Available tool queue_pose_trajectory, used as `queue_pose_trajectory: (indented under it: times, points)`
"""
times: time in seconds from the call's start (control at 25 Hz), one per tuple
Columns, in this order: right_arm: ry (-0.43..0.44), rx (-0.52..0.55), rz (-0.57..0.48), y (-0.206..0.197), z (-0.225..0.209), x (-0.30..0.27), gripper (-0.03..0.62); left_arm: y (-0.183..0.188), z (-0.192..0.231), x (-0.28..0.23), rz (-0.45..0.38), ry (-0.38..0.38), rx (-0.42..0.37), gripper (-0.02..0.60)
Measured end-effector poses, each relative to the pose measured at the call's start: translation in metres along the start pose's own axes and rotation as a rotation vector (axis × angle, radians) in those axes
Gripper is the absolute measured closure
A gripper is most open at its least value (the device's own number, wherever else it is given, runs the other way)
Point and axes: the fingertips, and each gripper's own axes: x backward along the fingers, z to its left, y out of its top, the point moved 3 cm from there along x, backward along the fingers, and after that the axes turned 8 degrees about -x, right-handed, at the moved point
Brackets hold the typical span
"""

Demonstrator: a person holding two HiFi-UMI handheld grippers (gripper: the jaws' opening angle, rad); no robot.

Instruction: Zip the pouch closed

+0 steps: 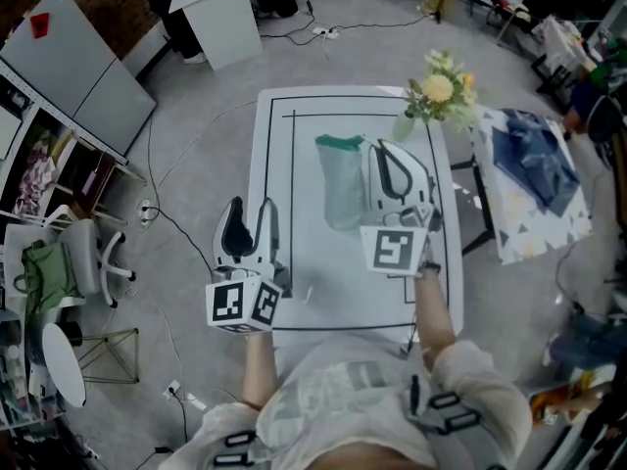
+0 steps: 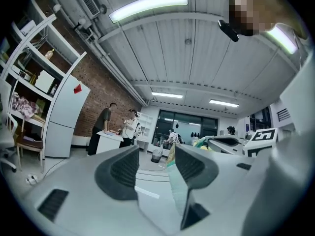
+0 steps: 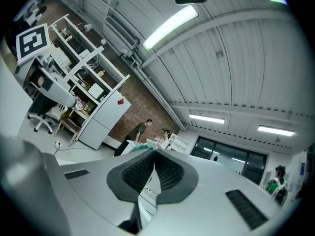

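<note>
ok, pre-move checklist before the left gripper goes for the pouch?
1. Right gripper shut on translucent teal-topped pouch: ok, pads together, teal edge at their tips.
2. Pouch hanging upright above white table: ok.
3. Left gripper open, empty: ok.
4. Left gripper lined up: ok, pouch edge-on ahead of its jaws, not reached.
5. Zip slider position, zip open or shut: cannot tell.
6. Vase of yellow flowers clear of pouch: ok, apart at the table's far right.

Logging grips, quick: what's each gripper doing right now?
Left gripper: open, holding nothing.
Right gripper: closed on the pouch, near its top.
</note>
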Motion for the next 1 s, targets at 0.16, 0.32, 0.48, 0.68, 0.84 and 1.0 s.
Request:
queue_pose_trajectory:
  times: [0.16,0.32,0.48,0.68,0.84,1.0]
  points:
    - [0.023,0.005,-0.015,0.004,0.019,0.012,0.580,-0.001,-0.004,0.000,-0.001,-0.012,0.015,0.370]
    - [0.045,0.010,-0.024,0.003,0.039,0.022,0.580,-0.002,-0.005,0.001,-0.006,-0.017,0.036,0.370]
    - [0.059,-0.016,-0.023,-0.004,0.050,0.028,0.579,-0.003,-0.009,-0.003,-0.003,-0.040,0.088,0.370]
    - [0.078,-0.013,-0.023,-0.003,0.055,0.033,0.580,0.001,-0.029,-0.010,-0.028,-0.156,0.316,0.370]
    - [0.094,-0.004,-0.039,0.001,0.058,0.036,0.580,0.003,-0.039,-0.020,-0.040,-0.266,0.512,0.370]
    - [0.111,0.013,-0.059,0.008,0.062,0.039,0.580,0.013,-0.042,-0.029,-0.038,-0.357,0.682,0.370]
